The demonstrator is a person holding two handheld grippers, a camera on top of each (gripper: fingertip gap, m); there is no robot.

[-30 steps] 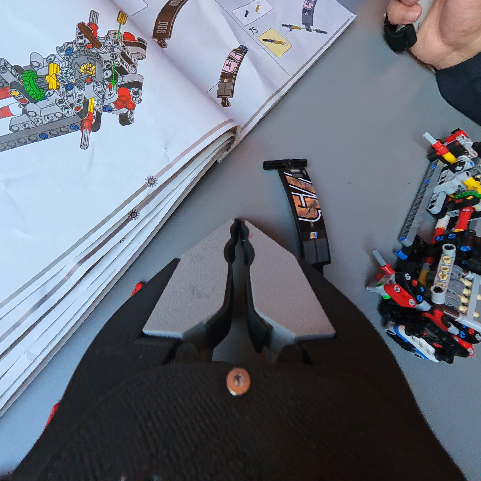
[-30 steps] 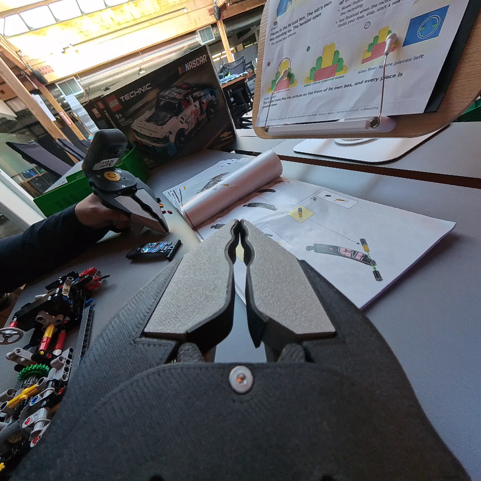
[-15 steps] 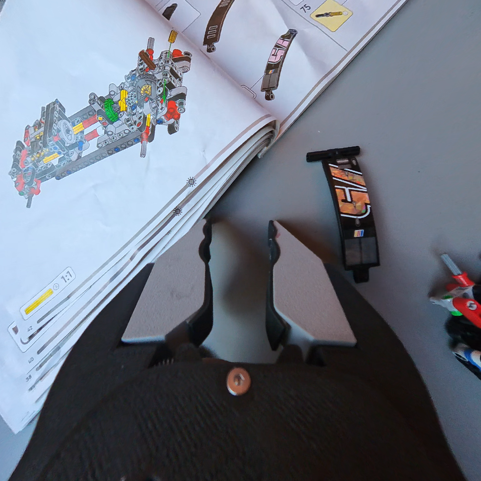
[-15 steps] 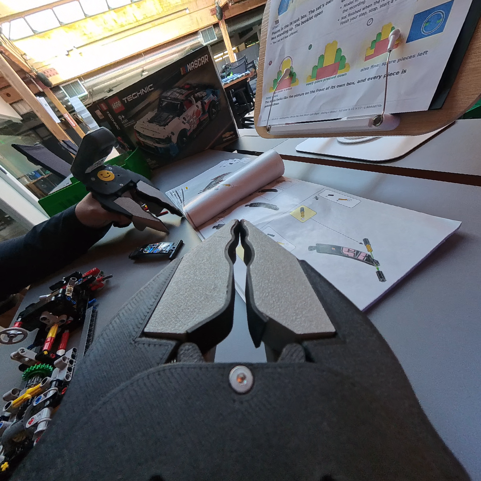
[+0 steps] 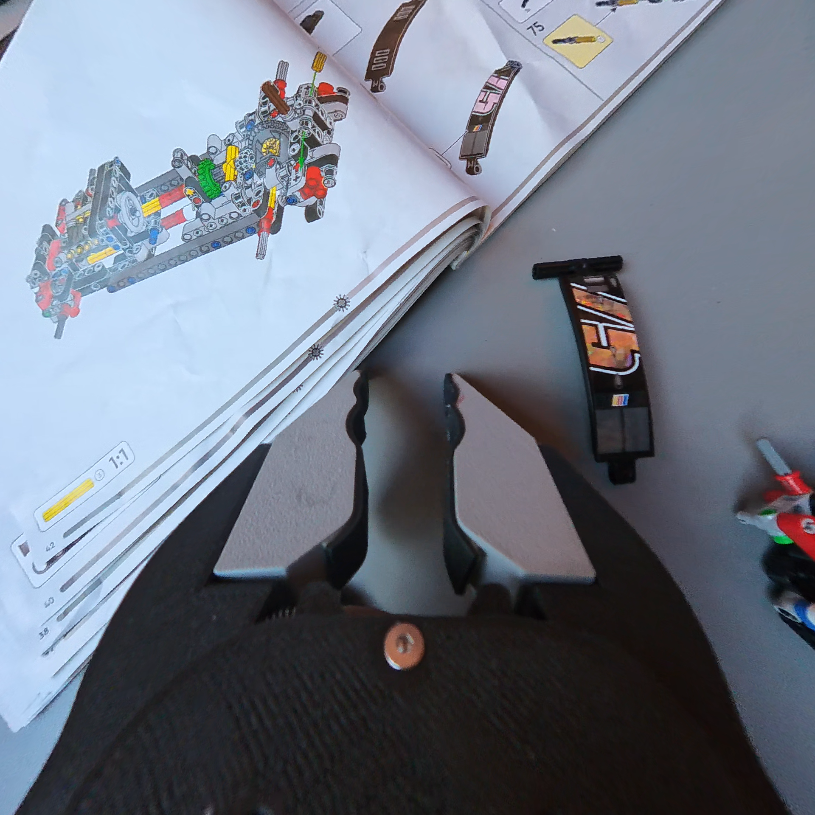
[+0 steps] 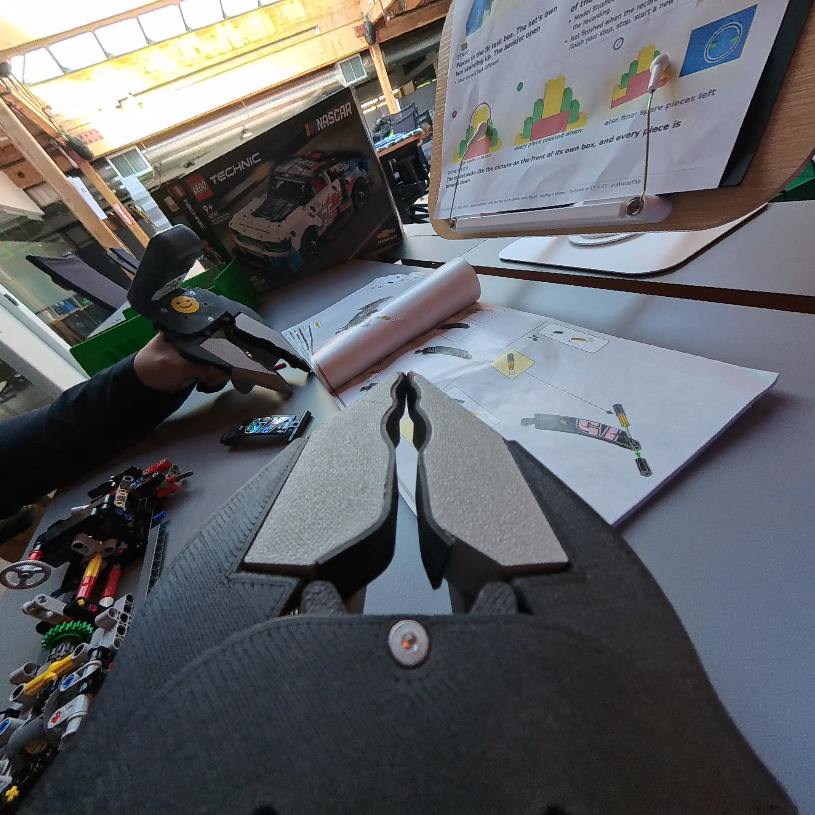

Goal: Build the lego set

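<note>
Now that my left gripper has parted, empty, by the booklet edge beside the black curved panel, my right gripper stays clenched on nothing.

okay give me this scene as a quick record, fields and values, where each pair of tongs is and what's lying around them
Surface: grey table
Left tongs: open, nothing between the fingers, tips at the near edge of the open instruction booklet
Right tongs: shut, nothing held, above the booklet's right page
Loose part: curved black panel with a shiny sticker, flat on the table, right of the left tongs, untouched
Partly built model: on the table at the left of the right wrist view
Behind: printed set box, sheet on a wooden stand
</note>
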